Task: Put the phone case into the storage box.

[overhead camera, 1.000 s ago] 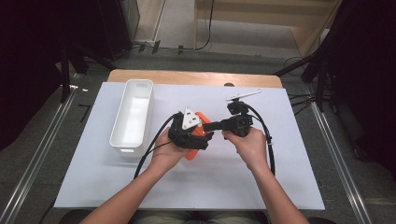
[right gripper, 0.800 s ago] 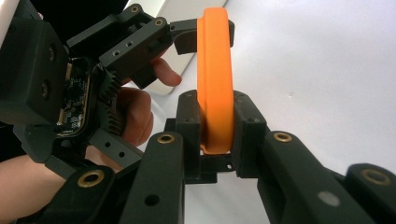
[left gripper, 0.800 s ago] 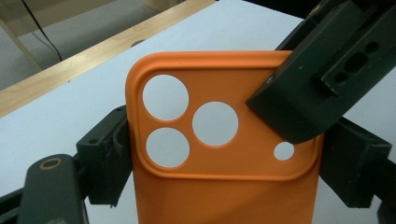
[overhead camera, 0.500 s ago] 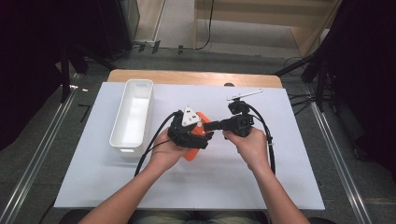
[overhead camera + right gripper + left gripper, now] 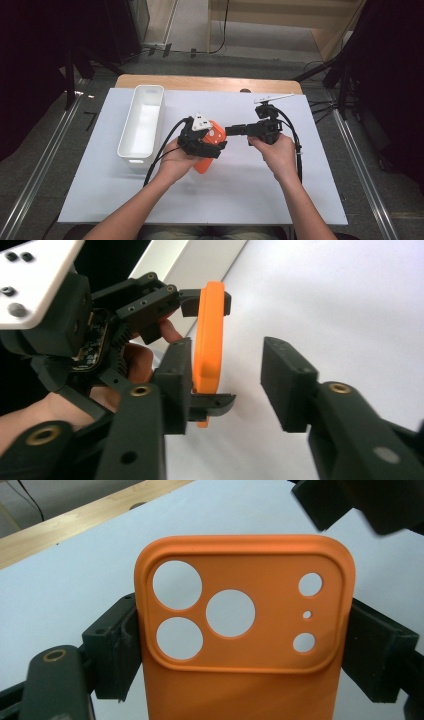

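While the left hand-held gripper (image 5: 216, 145) has its jaws clenched on the long edges of the orange phone case (image 5: 245, 630), holding it up off the white counter (image 5: 240, 200) near the middle, the right hand-held gripper (image 5: 227, 385) stands released, its jaws spread with the case's top edge between them. From where I stand, the risk is in the handover. The case looks soft and thin; if the right jaws close off-centre or near the camera cutouts, it could buckle or twist out of the left grip. If the left lets go before the right bites firmly, the case would likely drop to the counter, short of the white bin (image 5: 142, 125) just beside.
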A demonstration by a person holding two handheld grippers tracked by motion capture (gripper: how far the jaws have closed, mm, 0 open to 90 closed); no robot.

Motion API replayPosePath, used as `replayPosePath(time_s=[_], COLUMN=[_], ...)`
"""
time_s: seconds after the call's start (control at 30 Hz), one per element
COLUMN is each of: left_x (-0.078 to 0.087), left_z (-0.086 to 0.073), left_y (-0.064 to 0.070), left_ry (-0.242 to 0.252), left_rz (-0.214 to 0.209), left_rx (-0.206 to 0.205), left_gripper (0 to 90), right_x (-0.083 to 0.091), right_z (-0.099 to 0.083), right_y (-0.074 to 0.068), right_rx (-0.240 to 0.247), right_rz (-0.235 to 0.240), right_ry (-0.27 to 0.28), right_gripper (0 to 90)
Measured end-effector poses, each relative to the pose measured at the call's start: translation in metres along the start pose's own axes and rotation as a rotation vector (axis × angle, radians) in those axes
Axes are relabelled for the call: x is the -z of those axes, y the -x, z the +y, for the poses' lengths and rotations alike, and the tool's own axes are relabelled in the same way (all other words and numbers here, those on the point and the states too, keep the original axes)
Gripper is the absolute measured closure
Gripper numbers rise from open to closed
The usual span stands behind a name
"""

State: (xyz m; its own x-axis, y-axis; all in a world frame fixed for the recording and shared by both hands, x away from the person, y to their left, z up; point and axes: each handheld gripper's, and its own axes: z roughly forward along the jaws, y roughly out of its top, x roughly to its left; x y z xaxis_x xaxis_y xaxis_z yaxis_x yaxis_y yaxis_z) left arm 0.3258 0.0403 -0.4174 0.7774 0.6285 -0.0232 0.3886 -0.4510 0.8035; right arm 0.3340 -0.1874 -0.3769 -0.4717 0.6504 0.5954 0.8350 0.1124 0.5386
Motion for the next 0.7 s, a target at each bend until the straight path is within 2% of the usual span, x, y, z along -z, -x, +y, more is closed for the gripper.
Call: replayPosePath(time_s=[0.2, 0.3, 0.37, 0.47, 0.57, 0.7], left_x=[0.003, 0.005, 0.007, 0.008, 0.012, 0.015], left_z=[0.002, 0.004, 0.005, 0.007, 0.009, 0.011], left_y=[-0.002, -0.002, -0.003, -0.004, -0.005, -0.007], left_ry=[-0.013, -0.008, -0.011, -0.013, -0.012, -0.01], left_rz=[-0.01, -0.023, -0.025, -0.043, -0.053, -0.068], left_rx=[0.006, 0.007, 0.008, 0.036, 0.034, 0.049], left_gripper=[15.6, 15.5, 15.5, 15.5, 15.5, 15.5], right_x=[0.013, 0.018, 0.019, 0.02, 0.018, 0.018], right_z=[0.001, 0.0, 0.0, -0.001, -0.003, -0.006], right_y=[0.004, 0.008, 0.011, 0.014, 0.021, 0.023], right_rx=[-0.011, -0.004, 0.003, 0.013, 0.028, 0.048], right_rz=[-0.004, -0.009, -0.019, -0.017, -0.049, -0.06], right_ry=[0.023, 0.034, 0.03, 0.026, 0.017, 0.015], right_gripper=[51.8, 47.5, 45.7, 44.3, 41.1, 40.9])
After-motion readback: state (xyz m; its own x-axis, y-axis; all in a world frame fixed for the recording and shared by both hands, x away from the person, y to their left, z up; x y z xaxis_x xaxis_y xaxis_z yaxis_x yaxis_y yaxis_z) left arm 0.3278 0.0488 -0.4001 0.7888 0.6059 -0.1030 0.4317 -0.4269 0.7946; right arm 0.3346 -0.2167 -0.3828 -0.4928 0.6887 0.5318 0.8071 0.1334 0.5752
